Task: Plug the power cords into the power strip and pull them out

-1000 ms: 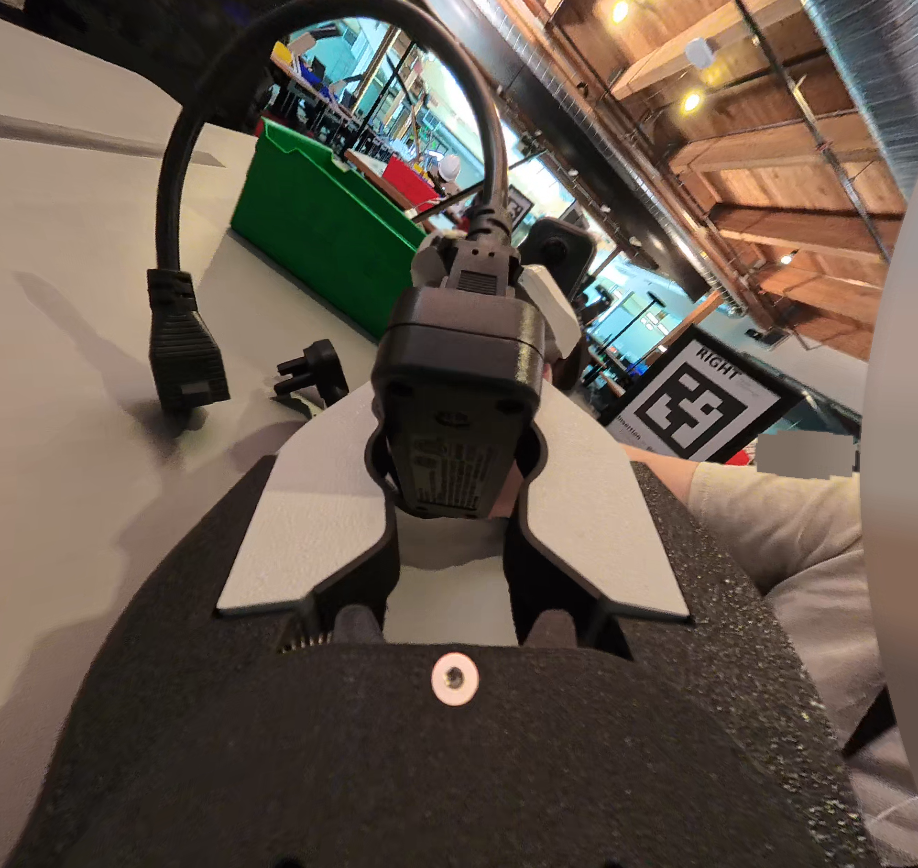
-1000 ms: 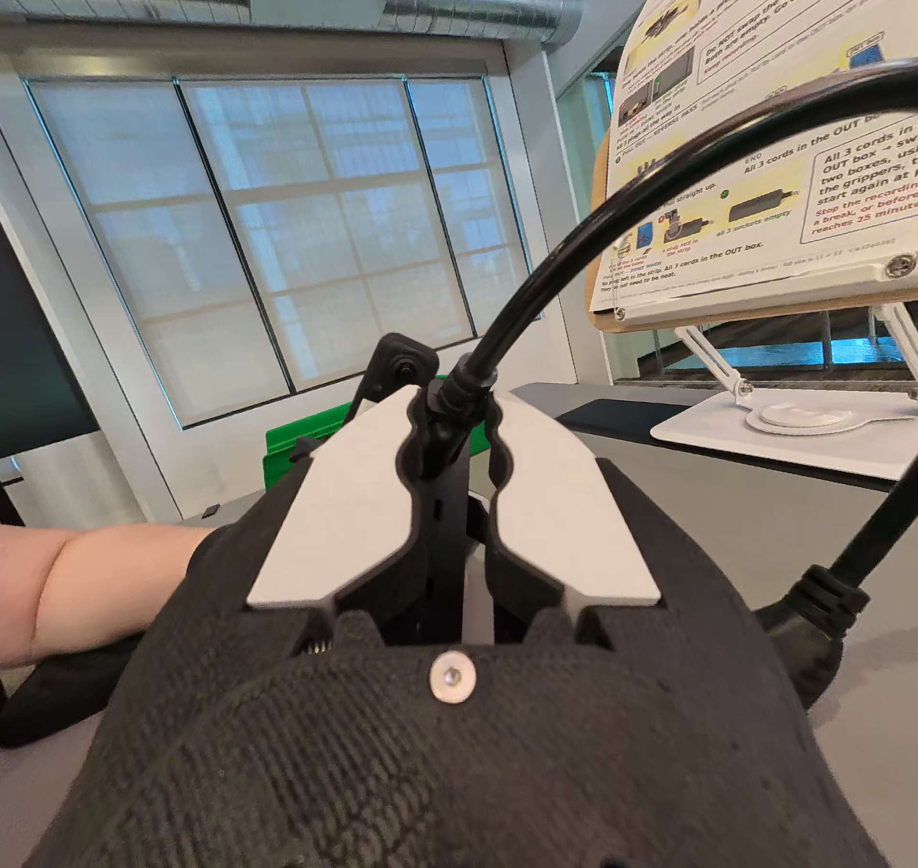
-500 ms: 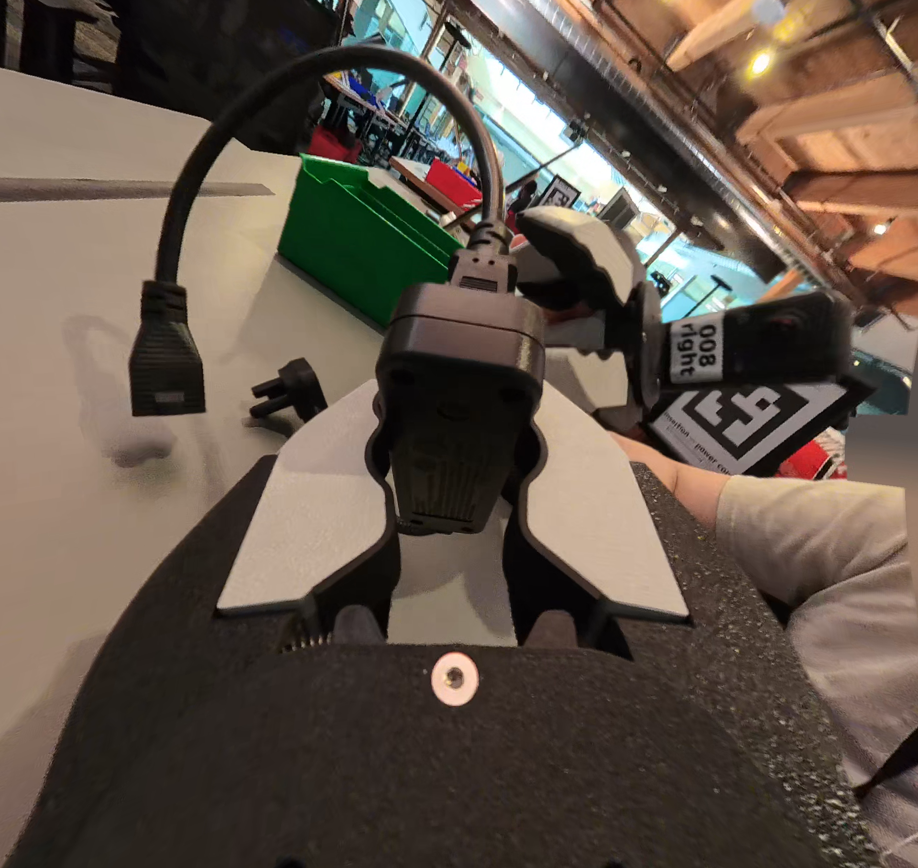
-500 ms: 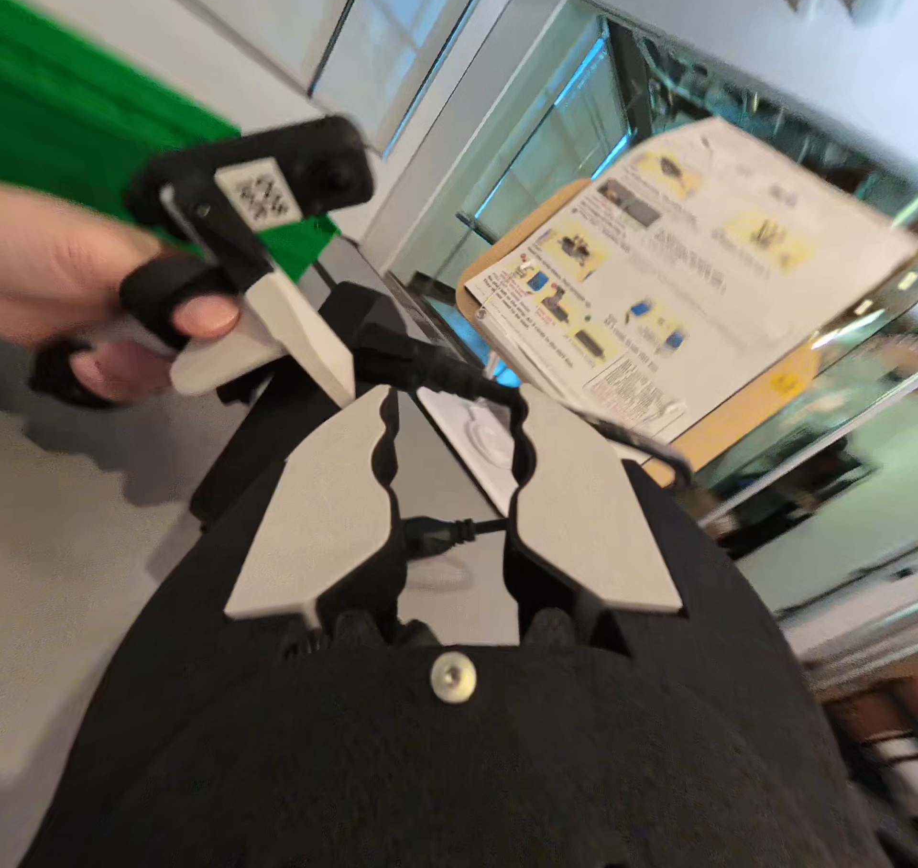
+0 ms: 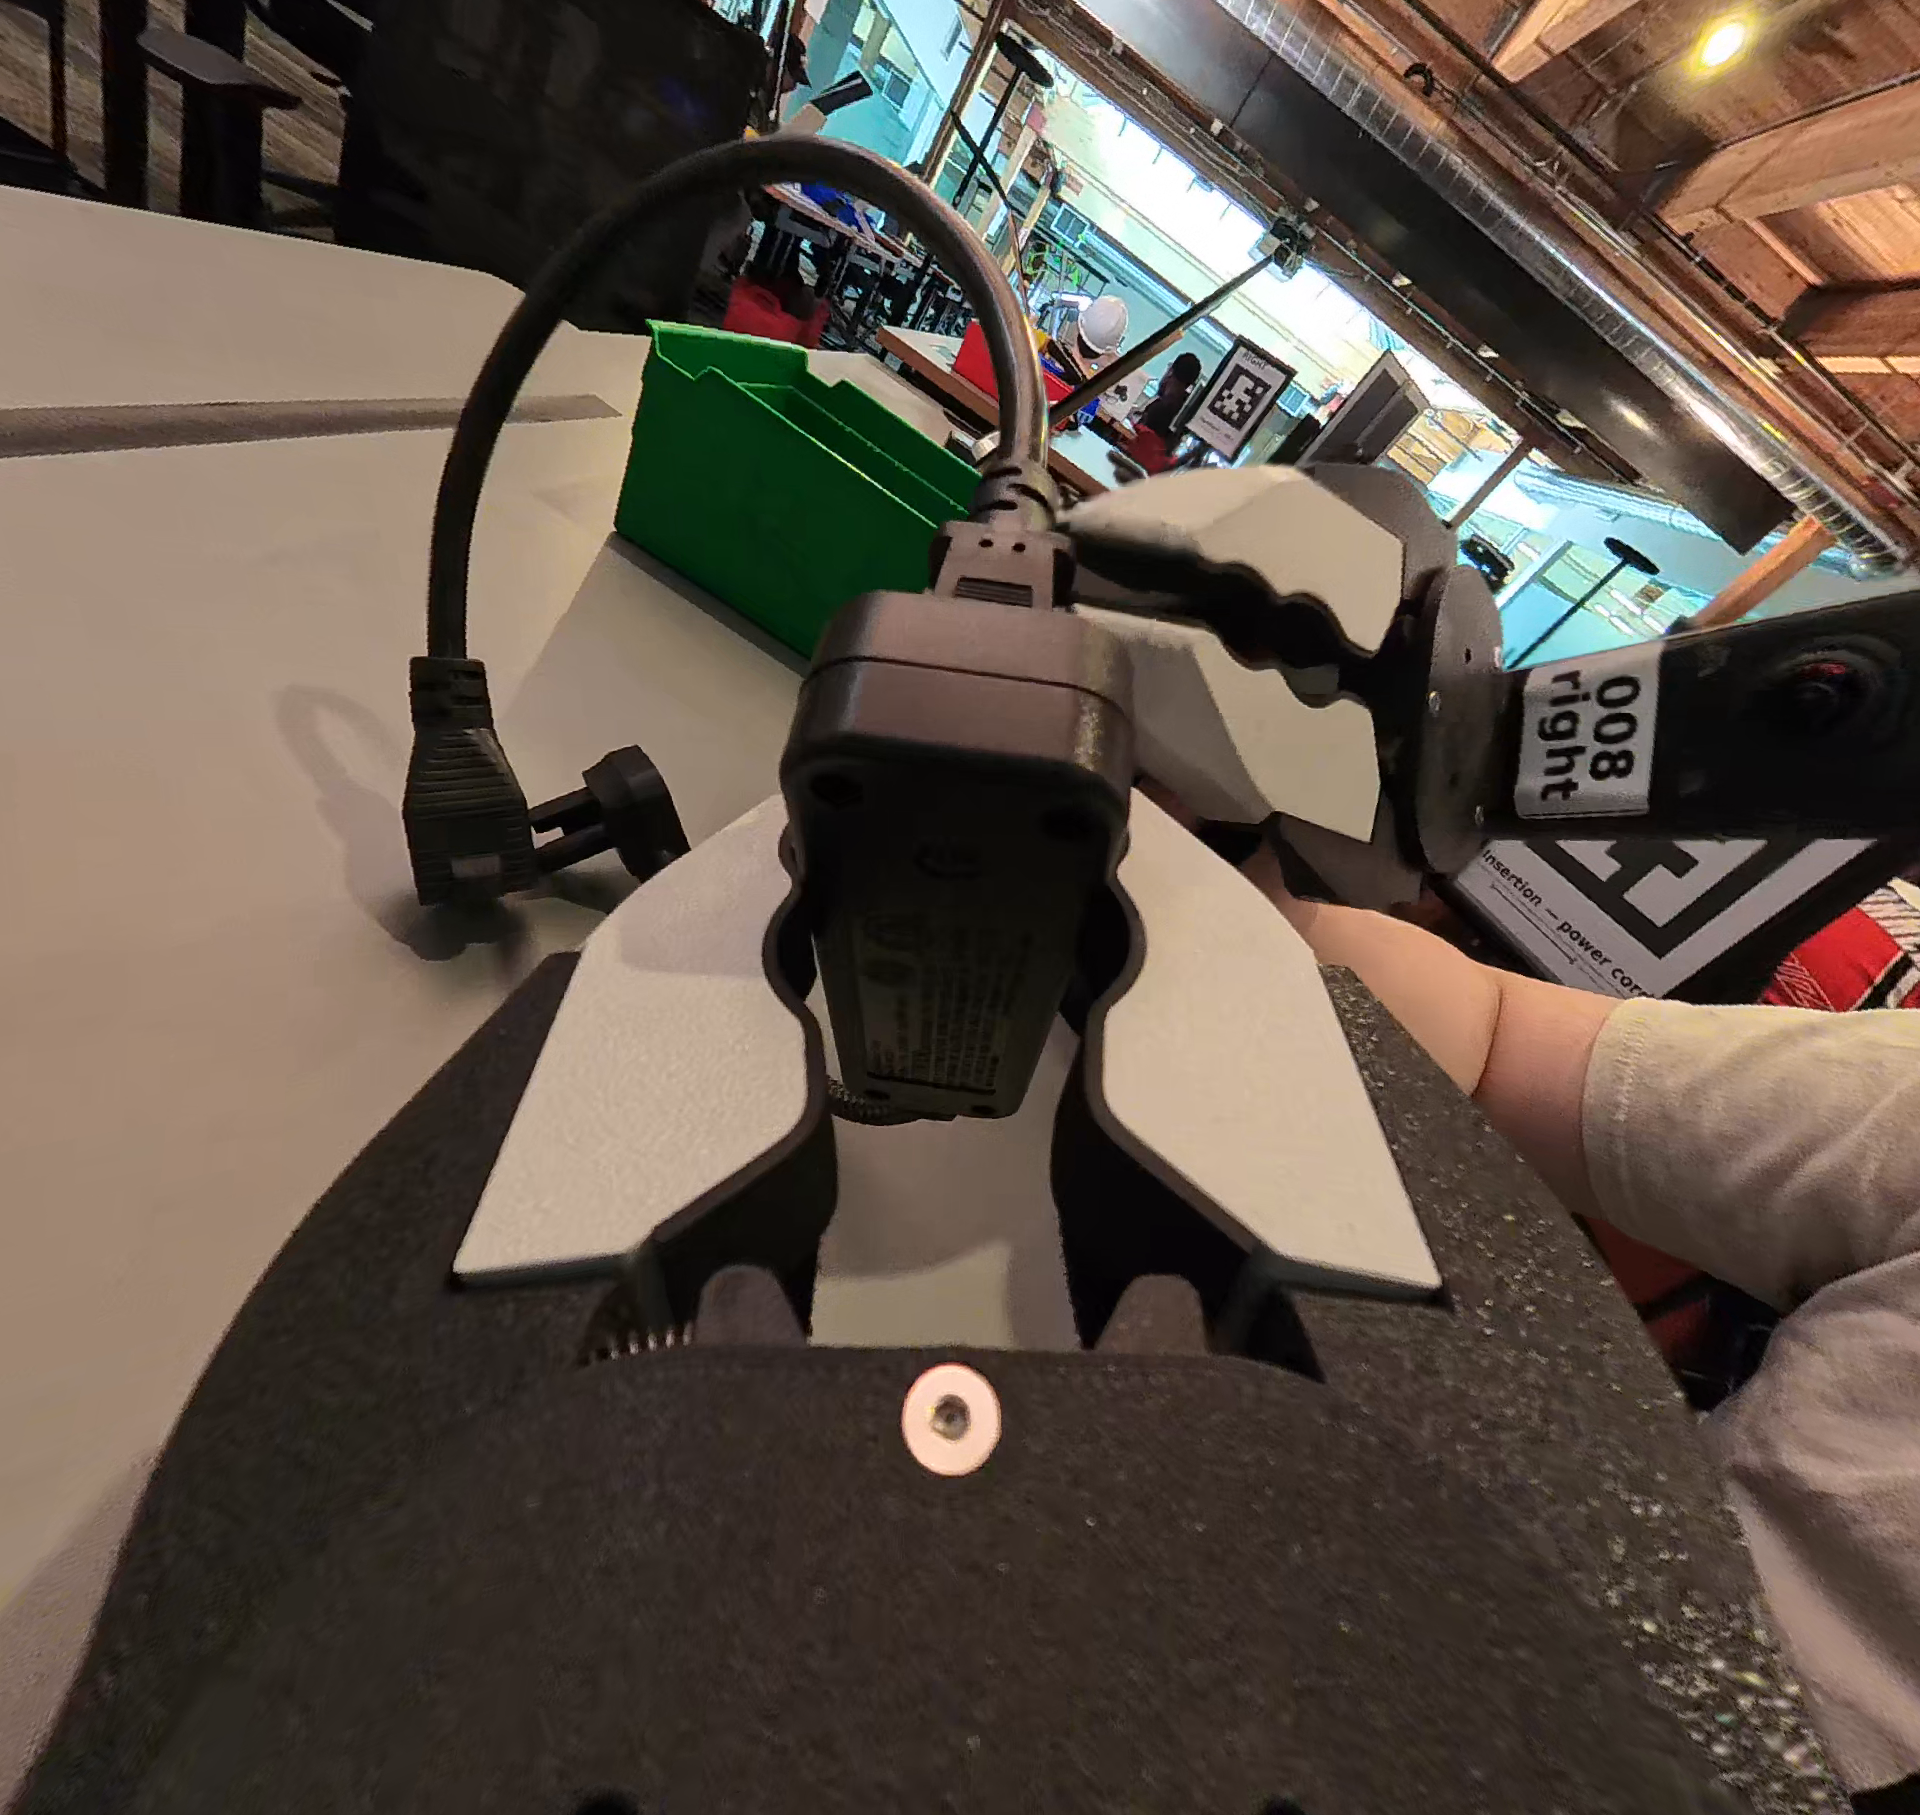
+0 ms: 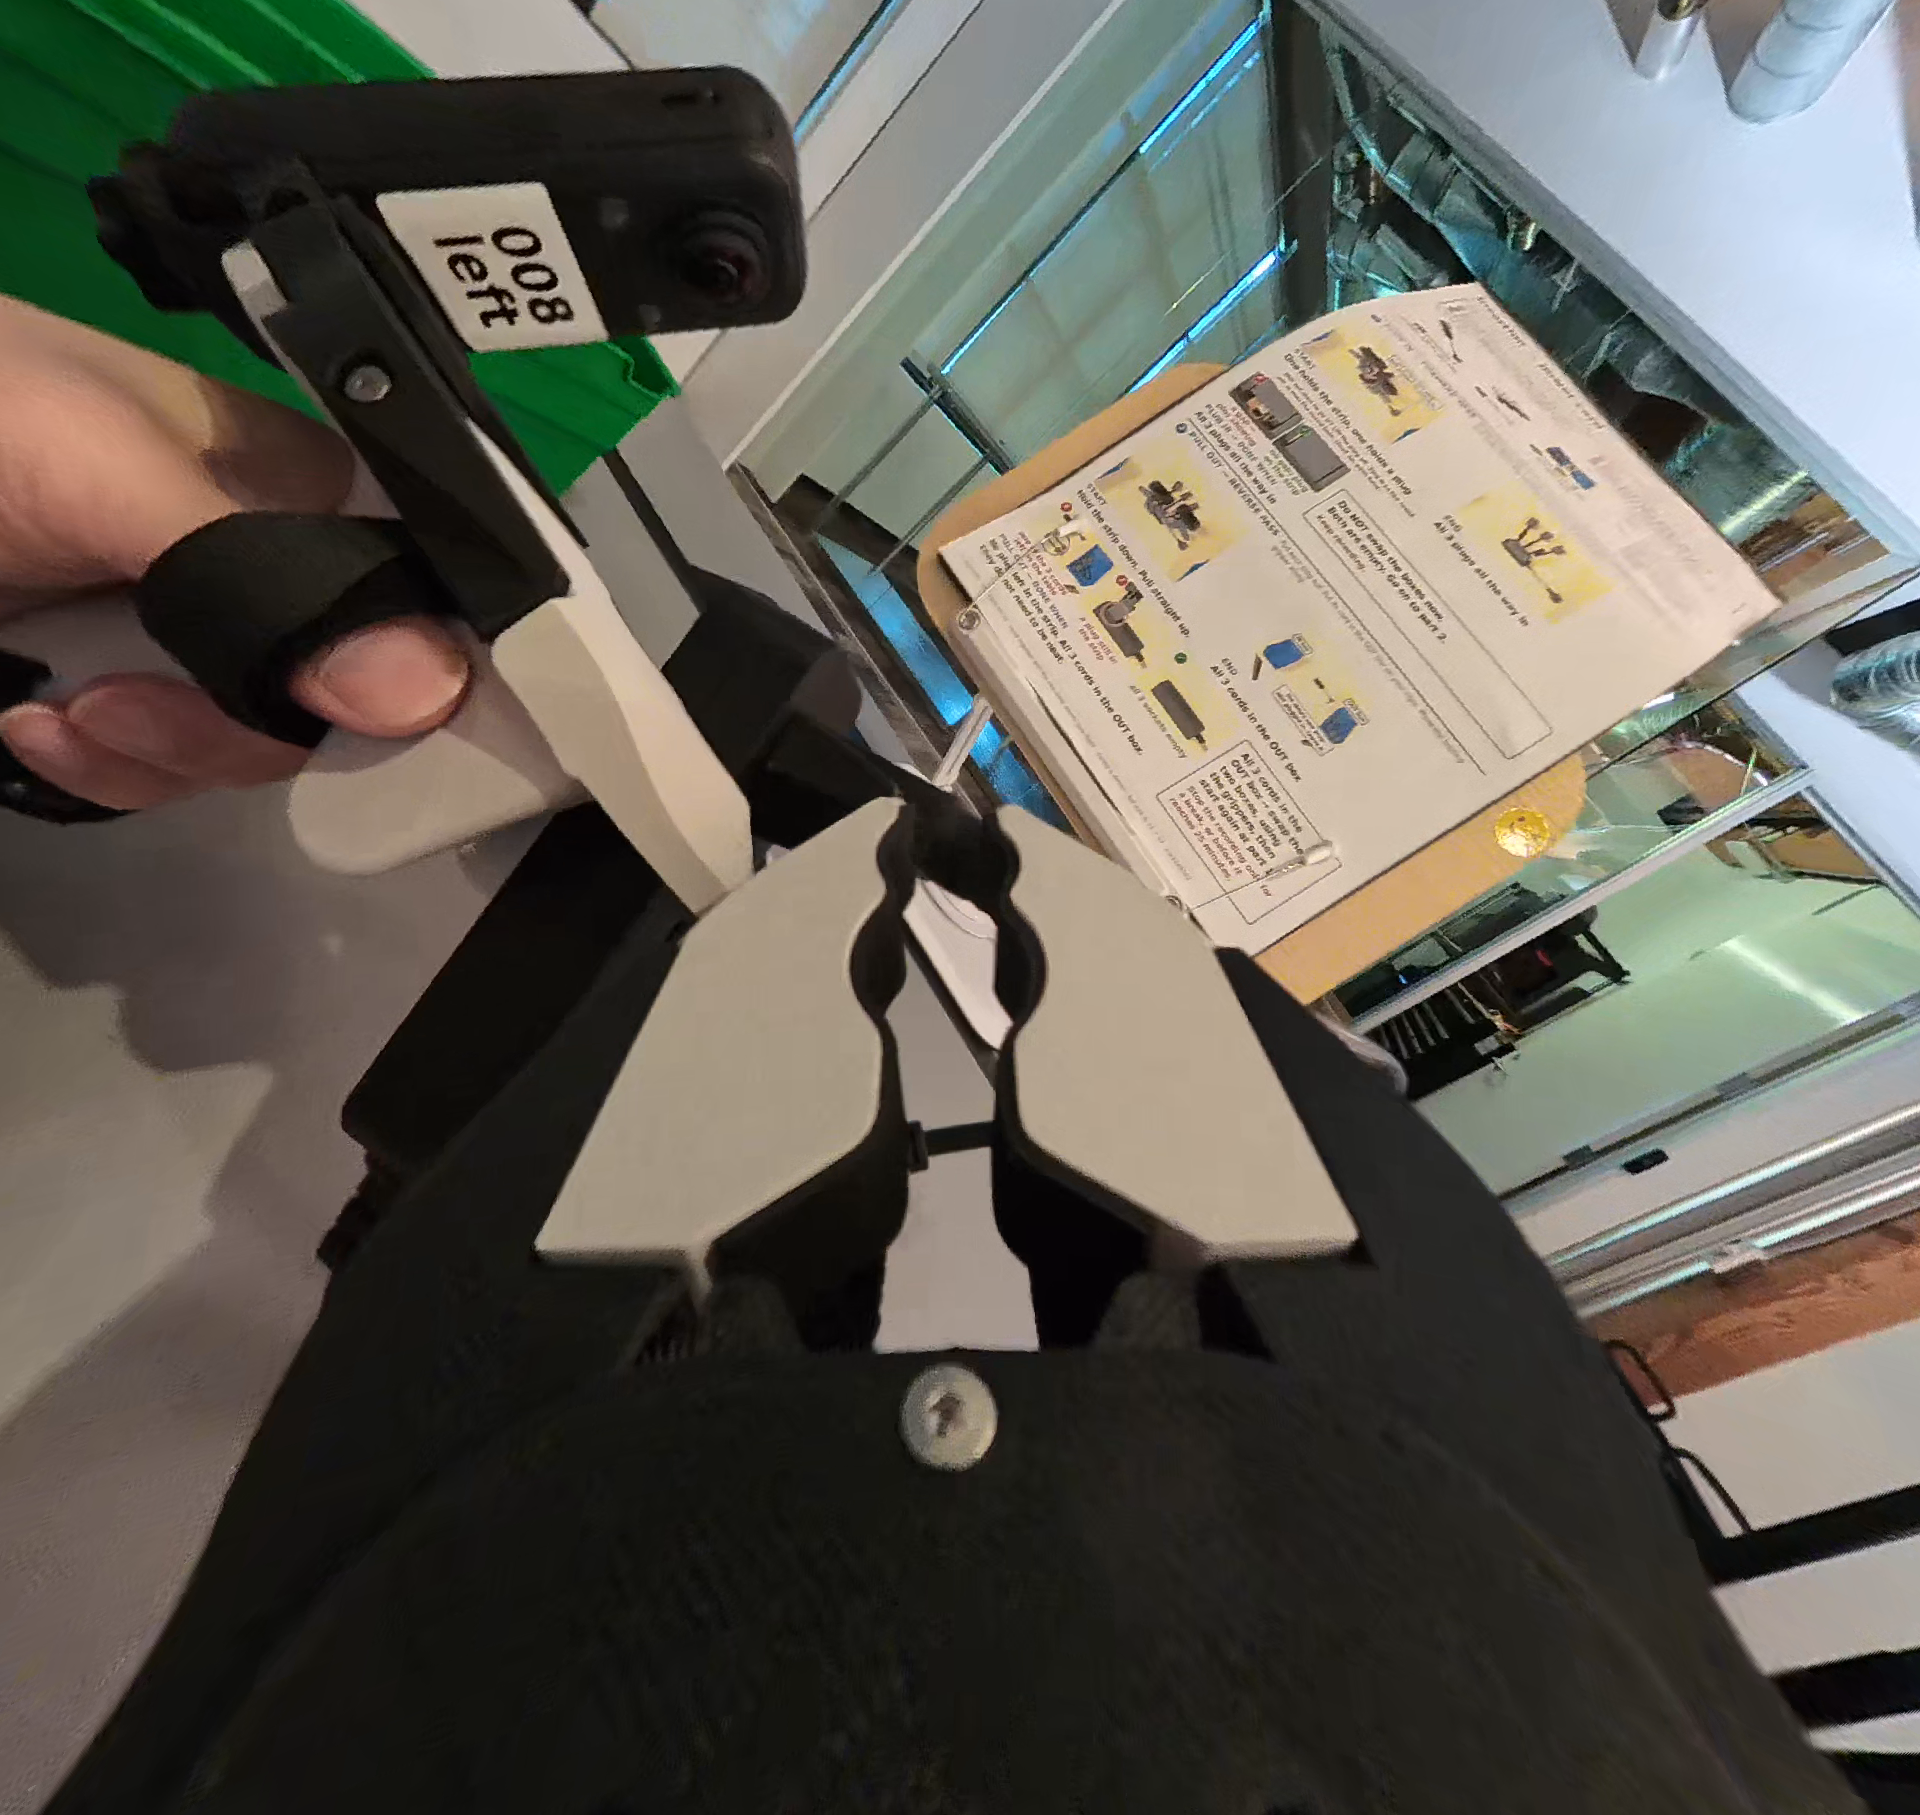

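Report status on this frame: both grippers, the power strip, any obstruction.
Left gripper shut on power strip. Right gripper closing around plugged cord end, grip unconfirmed. Loose plug on table, clear of the work.

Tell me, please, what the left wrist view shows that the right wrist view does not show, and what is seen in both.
Only the left wrist view shows the power strip plainly, gripped between the left gripper jaws, the cord's free socket end hanging by the table, and a loose plug lying there. Only the right wrist view shows the instruction sheet on its stand and the hand holding the left tool. Both show the green bin and the right gripper, its jaws around the cord plug at the strip's end.
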A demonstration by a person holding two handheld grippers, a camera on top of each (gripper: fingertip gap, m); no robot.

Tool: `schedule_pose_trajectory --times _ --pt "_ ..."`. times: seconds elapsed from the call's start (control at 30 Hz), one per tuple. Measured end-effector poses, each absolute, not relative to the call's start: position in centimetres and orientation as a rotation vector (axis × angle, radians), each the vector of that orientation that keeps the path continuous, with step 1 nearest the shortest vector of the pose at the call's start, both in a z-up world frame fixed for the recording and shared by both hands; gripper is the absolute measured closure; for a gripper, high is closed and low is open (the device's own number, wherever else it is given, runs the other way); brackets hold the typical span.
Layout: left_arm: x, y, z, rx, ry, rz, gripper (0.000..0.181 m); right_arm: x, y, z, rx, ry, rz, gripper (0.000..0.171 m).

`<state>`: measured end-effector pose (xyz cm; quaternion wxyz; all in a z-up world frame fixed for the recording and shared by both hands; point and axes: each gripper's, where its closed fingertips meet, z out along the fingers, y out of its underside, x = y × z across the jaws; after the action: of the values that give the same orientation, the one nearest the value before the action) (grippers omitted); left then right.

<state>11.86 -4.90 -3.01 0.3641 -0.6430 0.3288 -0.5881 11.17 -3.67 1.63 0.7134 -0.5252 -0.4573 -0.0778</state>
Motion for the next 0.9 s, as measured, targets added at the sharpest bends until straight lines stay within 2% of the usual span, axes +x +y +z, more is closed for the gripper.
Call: schedule_pose_trajectory --times 0.17,0.23,0.33,0.5,0.63,0.9 --pt "11.7 -5.0 -3.1 -1.66 0.883 -1.518 0.132 10.8 -4.0 1.4 -1.144 -1.087 -0.158 0.164" --pt "11.5 -5.1 -3.2 -1.676 0.931 -1.483 0.132 10.7 -4.6 1.2 -1.064 -1.187 -0.201 0.14" --pt "11.3 -5.4 -3.1 -1.703 1.016 -1.41 0.132 11.9 -4.0 1.3 -1.009 -1.25 -0.451 0.123" --pt "11.4 -6.3 -3.2 -1.791 1.079 -1.308 0.132 11.6 -3.9 1.1 -0.88 -1.334 -0.858 0.125" --pt "11.8 -7.5 -2.7 -1.782 1.151 -1.226 0.132 11.4 -4.1 1.2 -0.86 -1.375 -1.006 0.142" --pt "11.8 -7.4 -2.9 -1.783 1.106 -1.305 0.132 11.9 -3.5 -0.1 -1.121 -1.273 -0.783 0.145"
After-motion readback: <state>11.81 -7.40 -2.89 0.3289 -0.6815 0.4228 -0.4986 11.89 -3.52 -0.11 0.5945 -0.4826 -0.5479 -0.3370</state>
